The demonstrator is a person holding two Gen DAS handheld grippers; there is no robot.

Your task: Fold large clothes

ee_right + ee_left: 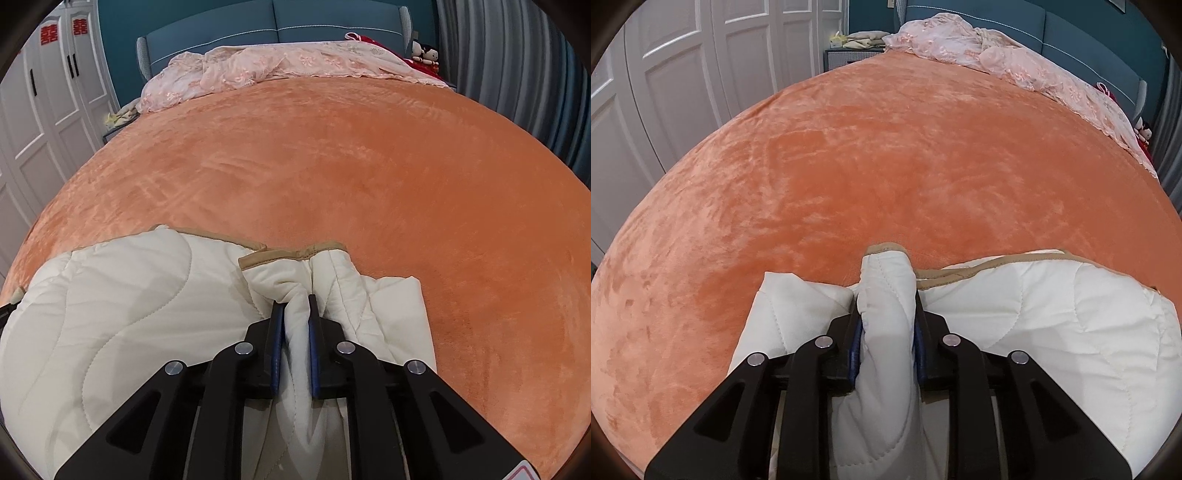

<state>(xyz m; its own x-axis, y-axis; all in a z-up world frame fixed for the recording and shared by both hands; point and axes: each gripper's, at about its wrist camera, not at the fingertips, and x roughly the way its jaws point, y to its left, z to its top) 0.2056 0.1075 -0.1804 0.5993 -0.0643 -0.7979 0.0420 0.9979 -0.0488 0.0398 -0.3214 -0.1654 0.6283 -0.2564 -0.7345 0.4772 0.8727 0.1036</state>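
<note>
A white quilted cover with a tan trim (1052, 325) lies bunched at the near edge of an orange plush bed (886, 166). My left gripper (886, 295) points down at it, shut on a thick upright fold that fills the gap between its blue pads. In the right wrist view the same quilt (129, 295) spreads to the left, over the orange bed (351, 166). My right gripper (295, 299) is shut on a narrower fold near the quilt's trimmed corner. Both pinched folds run back under the grippers and out of sight.
A pink lace cover (277, 62) is heaped at the head of the bed against a blue headboard (277, 18). White wardrobe doors (683, 74) stand along the left. A grey curtain (517, 74) hangs on the right, with small dolls (424, 51) beside it.
</note>
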